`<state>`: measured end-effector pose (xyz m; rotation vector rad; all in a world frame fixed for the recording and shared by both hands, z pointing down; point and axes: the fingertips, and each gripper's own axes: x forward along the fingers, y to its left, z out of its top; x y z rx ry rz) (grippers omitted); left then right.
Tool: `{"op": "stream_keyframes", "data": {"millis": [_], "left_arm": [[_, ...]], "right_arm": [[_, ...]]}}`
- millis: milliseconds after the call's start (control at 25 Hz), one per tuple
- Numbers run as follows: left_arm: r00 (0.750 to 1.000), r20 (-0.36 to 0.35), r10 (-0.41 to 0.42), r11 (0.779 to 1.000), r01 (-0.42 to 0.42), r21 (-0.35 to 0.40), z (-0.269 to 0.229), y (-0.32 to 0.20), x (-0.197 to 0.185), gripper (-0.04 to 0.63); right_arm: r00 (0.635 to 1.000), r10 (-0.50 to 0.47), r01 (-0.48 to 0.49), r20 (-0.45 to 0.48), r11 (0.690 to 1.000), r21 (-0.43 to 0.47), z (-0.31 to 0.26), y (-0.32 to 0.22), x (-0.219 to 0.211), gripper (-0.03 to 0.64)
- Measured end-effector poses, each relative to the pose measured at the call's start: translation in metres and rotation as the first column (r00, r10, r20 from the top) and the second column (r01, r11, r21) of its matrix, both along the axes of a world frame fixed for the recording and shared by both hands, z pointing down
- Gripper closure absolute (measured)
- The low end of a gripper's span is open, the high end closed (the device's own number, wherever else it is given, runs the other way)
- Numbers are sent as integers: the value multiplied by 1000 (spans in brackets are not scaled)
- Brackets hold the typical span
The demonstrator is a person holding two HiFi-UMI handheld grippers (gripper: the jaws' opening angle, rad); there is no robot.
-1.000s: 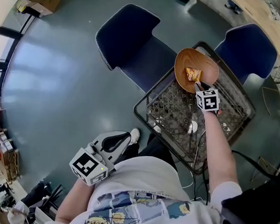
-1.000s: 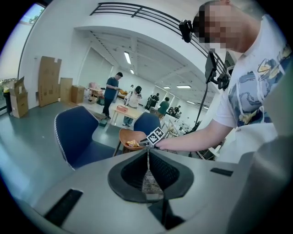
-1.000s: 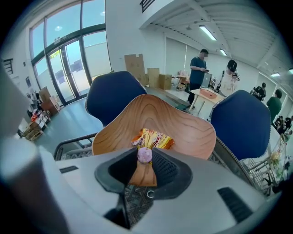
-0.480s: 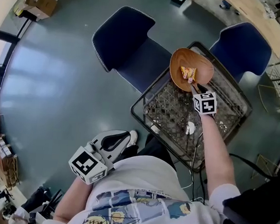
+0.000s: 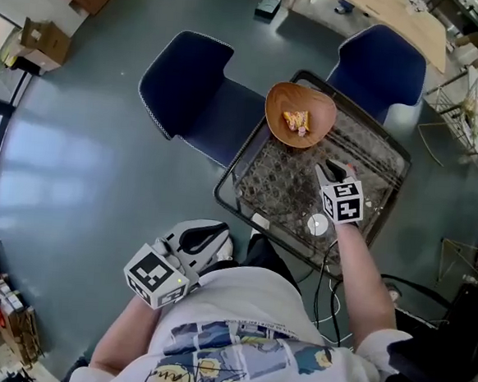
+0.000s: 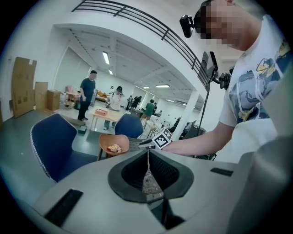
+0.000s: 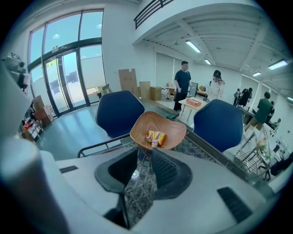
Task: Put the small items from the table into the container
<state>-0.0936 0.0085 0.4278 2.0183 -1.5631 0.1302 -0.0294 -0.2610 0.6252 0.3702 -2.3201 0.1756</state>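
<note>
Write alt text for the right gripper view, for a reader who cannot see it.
The right gripper, jaws open and empty, points at a wooden bowl holding yellow snack packets on a patterned table. Two blue chairs stand behind it.

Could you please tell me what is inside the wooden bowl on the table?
The wooden bowl holds a yellow-orange snack packet and a small pinkish item beside it. Whatever may lie under the packet is covered and cannot be seen.

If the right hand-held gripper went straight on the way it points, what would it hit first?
Probably the woven tabletop, just short of the wooden bowl; depth is hard to judge.
</note>
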Motion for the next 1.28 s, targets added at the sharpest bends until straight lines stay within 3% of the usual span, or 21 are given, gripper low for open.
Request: {"op": "stream_keyframes", "data": {"millis": [400,640,800,1280], "left_arm": [[988,-10,157,986,-156,60,-6,24,30,586],[961,3,278,959,-278,64,-5,44,57,586],[943,-3,332,940,-331,80,-10,66,70,586],[899,17,438,895,-437,89,-7,102,103,586]], "right_arm": [[995,96,-98,33,995,36,-47,93,83,514],[986,165,-166,30,986,17,-54,161,124,514],[981,190,-190,27,982,0,-57,208,140,514],[972,229,-230,54,973,1,-65,280,167,514]]}}
